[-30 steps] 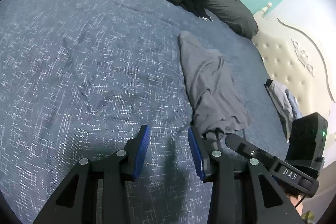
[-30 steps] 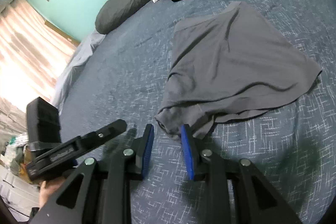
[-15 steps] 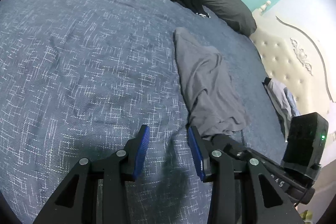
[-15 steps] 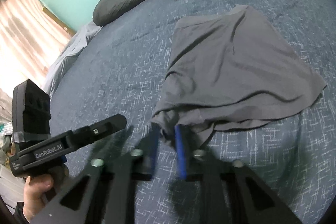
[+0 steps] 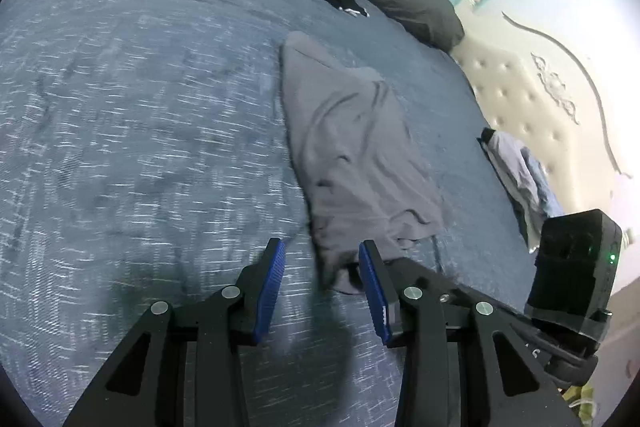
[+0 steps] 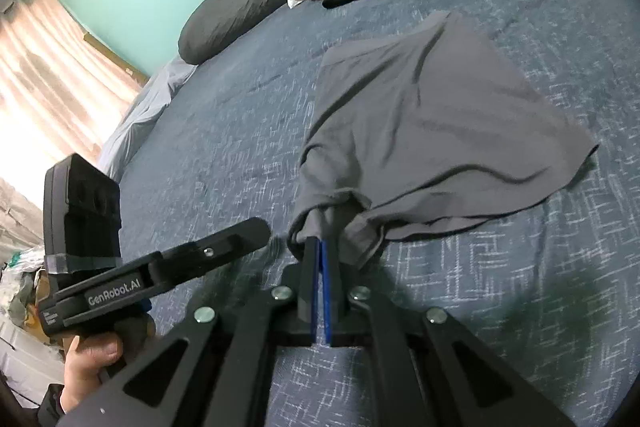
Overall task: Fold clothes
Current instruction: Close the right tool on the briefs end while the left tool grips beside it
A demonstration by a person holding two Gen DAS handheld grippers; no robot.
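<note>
The grey garment (image 6: 432, 131) lies spread on the blue bedspread (image 6: 224, 131), its near bunched corner pinched between the blue pads of the right gripper (image 6: 321, 247), whose jaws have just been closing and now stand together on the cloth. The left gripper (image 5: 321, 267) hangs just beside that same corner with its jaws apart and nothing between the pads, the fabric edge near its right finger. How much cloth is caught is hidden inside the fold, and the left view is blurred
</note>
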